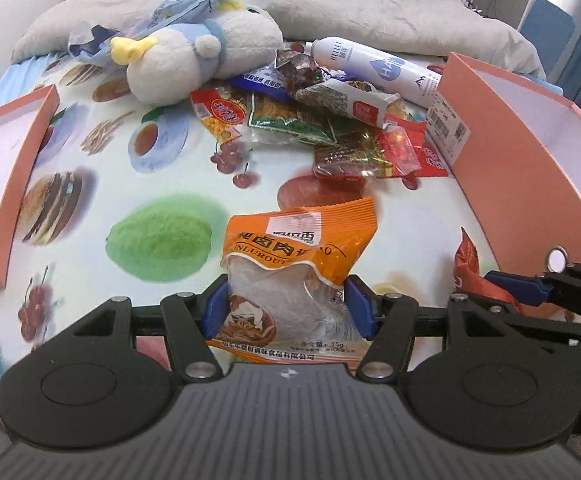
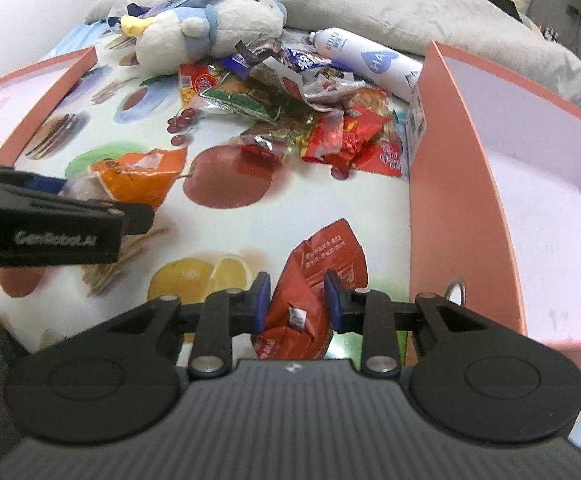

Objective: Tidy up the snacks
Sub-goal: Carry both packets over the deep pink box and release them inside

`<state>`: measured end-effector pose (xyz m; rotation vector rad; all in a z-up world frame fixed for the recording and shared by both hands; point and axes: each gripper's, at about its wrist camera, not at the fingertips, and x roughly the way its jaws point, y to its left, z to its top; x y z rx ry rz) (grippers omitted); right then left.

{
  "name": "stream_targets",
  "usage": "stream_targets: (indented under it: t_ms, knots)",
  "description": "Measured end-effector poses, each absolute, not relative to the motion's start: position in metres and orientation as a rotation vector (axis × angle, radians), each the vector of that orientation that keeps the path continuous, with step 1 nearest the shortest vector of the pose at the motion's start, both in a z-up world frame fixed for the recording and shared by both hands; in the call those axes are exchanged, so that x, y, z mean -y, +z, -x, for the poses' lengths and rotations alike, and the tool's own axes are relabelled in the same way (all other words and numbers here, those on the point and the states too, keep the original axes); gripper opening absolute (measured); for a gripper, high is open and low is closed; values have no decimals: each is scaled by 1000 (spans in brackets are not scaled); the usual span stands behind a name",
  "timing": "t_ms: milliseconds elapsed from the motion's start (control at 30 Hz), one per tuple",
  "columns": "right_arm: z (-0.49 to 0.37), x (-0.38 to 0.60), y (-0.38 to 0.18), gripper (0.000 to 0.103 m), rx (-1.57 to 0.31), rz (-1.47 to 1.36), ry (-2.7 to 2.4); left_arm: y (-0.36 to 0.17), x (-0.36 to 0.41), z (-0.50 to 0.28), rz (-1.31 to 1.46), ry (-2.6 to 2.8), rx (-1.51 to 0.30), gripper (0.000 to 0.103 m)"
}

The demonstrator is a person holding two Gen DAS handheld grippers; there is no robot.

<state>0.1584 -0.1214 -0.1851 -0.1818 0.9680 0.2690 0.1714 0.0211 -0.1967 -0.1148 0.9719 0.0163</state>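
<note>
Progress slight: left gripper (image 1: 286,308) pinches orange noodle-snack packet (image 1: 298,248), right gripper (image 2: 296,300) pinches red foil packet (image 2: 314,280); both pink cardboard boxes (image 2: 470,160) look empty, heap of mixed packets (image 1: 310,120) unsorted mid-table.

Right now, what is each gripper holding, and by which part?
The left gripper clamps the orange snack packet across its lower, clear-windowed half. The right gripper pinches the red snack packet across its crumpled middle.

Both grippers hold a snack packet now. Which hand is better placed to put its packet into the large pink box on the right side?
The right. The right gripper holds the red packet just beside the large pink box. The left gripper, with the orange packet, is farther from it.
</note>
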Motion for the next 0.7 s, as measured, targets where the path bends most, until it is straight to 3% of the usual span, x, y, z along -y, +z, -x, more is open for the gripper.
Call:
stream_targets:
  t_ms: [400,700]
  knots:
    - [-146,142,-161,32,-936,30,234,-181,-18,-151,181,4,-964,66]
    - [-143,151,-106,31,-798,38,236,-132,-19,-155,213,-3,-906,66]
